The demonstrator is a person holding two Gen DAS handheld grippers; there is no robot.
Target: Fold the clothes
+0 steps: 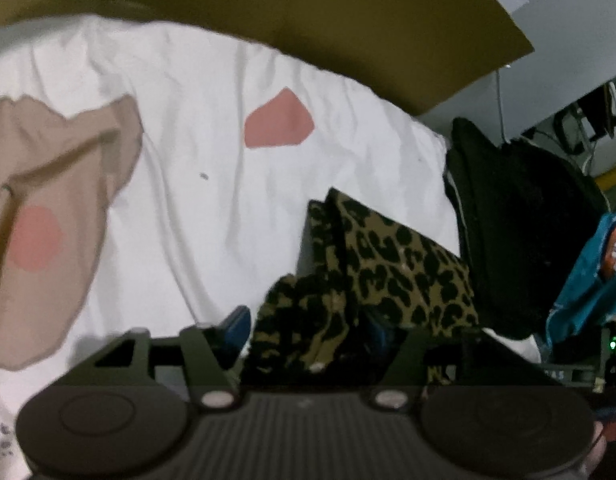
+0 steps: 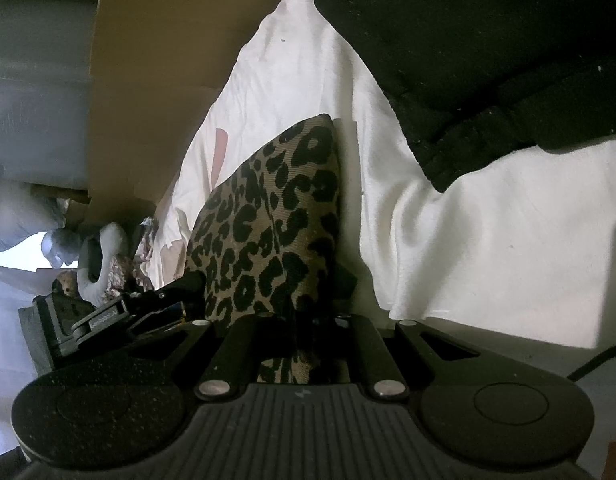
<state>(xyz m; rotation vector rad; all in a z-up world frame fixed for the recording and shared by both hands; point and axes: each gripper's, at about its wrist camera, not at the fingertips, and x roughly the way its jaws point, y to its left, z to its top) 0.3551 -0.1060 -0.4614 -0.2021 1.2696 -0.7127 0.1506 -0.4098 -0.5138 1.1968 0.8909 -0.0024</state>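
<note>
My right fingers (image 2: 303,320) pinched tight on leopard-print garment (image 2: 267,220). My left fingers (image 1: 308,328) spread, leopard cloth bunched between them, pads not pressing. Garment lies on white sheet (image 1: 187,140). Black clothes (image 1: 508,220) just beside.

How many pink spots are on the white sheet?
2 clearly show in the left wrist view: one pink patch on the bare white sheet, another pink patch showing under the thin beige cloth. More may hide under clothes.
</note>
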